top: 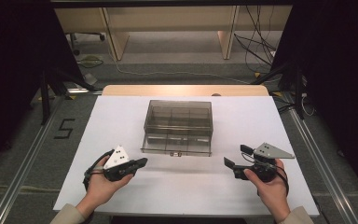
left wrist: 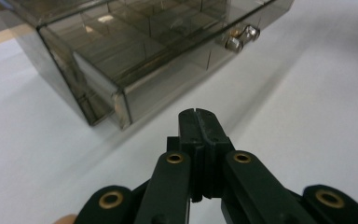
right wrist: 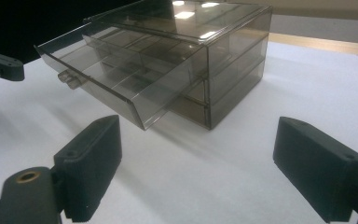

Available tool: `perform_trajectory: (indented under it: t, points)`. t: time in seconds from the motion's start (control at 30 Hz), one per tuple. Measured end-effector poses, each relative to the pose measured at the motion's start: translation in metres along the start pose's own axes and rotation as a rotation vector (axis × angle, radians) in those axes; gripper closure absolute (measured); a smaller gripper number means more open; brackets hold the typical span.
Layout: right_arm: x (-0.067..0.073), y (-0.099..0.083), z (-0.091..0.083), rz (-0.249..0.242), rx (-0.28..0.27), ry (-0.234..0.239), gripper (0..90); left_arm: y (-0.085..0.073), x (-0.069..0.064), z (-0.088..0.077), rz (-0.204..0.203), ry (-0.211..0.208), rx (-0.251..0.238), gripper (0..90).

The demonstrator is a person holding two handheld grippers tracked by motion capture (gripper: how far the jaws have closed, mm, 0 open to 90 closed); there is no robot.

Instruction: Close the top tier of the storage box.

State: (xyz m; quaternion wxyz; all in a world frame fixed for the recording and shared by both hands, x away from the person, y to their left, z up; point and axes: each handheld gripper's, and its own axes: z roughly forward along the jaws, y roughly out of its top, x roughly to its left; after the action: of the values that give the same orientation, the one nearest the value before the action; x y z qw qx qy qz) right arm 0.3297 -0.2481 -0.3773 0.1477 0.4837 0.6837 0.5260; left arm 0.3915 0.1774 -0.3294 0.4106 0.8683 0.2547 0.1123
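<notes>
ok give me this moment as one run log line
left gripper: shut, empty | right gripper: open, empty | drawer box: top drawer pulled partway out, untouched | both grippers short of box on white table

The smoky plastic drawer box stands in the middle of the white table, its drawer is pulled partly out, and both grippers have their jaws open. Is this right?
Not quite. The left gripper has its jaws shut with nothing between them, as the left gripper view shows. The right gripper is open. The drawer box and its partly pulled drawer are as you say.

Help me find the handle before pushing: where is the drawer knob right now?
In the high view, the knob sits mid-front on the open drawer, between the left gripper and the right gripper.
</notes>
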Motion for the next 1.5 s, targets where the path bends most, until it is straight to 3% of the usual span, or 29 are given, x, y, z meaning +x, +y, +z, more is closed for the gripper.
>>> perform_trajectory:
  t: [0.3,0.7,1.03,1.5]
  points:
    - [0.000,-0.001,0.001,0.004,0.005,-0.002,16.2,0.012,-0.016,0.026,0.022,0.001,-0.009,89.8]
    - [0.001,-0.001,0.001,0.003,0.009,0.000,16.1,0.020,-0.025,0.045,0.032,0.012,-0.016,89.8]
    - [0.001,-0.001,0.002,0.003,0.012,0.004,16.1,0.025,-0.029,0.053,0.053,0.024,-0.022,89.8]
    - [0.001,-0.001,0.002,0.003,0.011,0.004,16.1,0.030,-0.026,0.059,0.047,0.035,-0.032,89.8]
